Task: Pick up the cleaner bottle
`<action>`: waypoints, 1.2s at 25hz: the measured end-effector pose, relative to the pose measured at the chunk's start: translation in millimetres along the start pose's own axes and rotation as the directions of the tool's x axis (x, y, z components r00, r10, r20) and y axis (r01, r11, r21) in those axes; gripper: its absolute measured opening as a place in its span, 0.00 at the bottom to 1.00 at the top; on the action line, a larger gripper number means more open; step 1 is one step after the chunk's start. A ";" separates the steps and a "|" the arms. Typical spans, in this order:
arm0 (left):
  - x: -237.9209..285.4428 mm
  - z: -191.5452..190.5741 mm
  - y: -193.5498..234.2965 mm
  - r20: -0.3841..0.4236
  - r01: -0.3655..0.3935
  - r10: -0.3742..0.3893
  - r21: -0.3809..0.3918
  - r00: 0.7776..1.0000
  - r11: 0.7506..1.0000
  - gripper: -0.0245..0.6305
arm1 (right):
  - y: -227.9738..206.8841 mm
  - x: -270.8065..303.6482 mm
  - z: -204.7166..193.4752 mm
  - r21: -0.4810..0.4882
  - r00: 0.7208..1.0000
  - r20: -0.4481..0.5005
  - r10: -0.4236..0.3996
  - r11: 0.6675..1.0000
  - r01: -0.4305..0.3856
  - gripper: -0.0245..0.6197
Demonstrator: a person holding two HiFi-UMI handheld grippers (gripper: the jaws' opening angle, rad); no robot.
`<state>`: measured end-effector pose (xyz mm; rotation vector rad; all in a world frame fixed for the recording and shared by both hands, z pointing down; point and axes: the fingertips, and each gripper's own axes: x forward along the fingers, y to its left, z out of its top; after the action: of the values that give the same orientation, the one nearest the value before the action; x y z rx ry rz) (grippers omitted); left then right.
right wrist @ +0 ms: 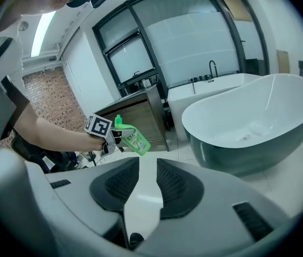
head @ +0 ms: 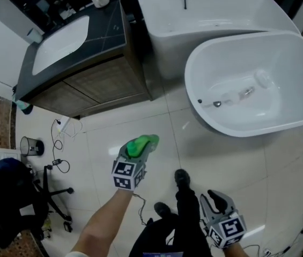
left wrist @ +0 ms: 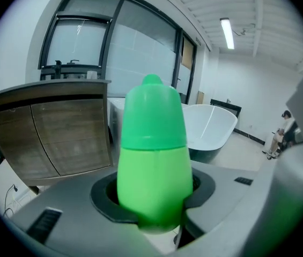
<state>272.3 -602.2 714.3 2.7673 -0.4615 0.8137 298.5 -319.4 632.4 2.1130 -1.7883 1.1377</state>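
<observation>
The cleaner bottle (head: 147, 141) is bright green with a green cap, and it hangs in the air above the tiled floor. My left gripper (head: 136, 153) is shut on it, and its dark pads clamp the bottle's body (left wrist: 154, 165) from both sides, cap pointing away from me. The right gripper view shows the bottle (right wrist: 135, 140) from the side, tilted, with a label on it. My right gripper (head: 217, 198) is lower right, beside my leg, apart from the bottle. It is open, with nothing but floor between its pads (right wrist: 175, 182).
A white freestanding bathtub (head: 280, 122) fills the upper right. A dark vanity with wooden doors (head: 87, 84) and a white basin stands upper left. On the left are a wire waste basket (head: 29, 146), floor cables (head: 60, 138) and an office chair (head: 12, 197). Another person (left wrist: 285, 133) stands far off.
</observation>
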 end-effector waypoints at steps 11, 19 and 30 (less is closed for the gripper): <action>-81.1 79.2 -15.3 0.088 0.005 -0.006 0.012 0.996 1.000 0.29 | 28.7 -50.6 49.2 -0.065 0.997 0.076 -0.001 0.998 0.005 0.20; -132.1 135.2 -25.3 0.150 -0.006 0.001 0.029 0.989 1.000 0.29 | 47.2 -81.0 101.6 -0.127 0.987 0.160 0.004 0.992 0.017 0.20; -218.8 199.6 -37.3 0.257 -0.049 0.040 0.029 0.966 0.998 0.29 | 83.3 -116.9 147.9 -0.218 0.972 0.229 0.058 0.976 -0.007 0.20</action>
<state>208.3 -575.0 423.9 2.9179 -0.5620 0.4767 289.5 -333.4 427.0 2.1669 -1.9506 0.6841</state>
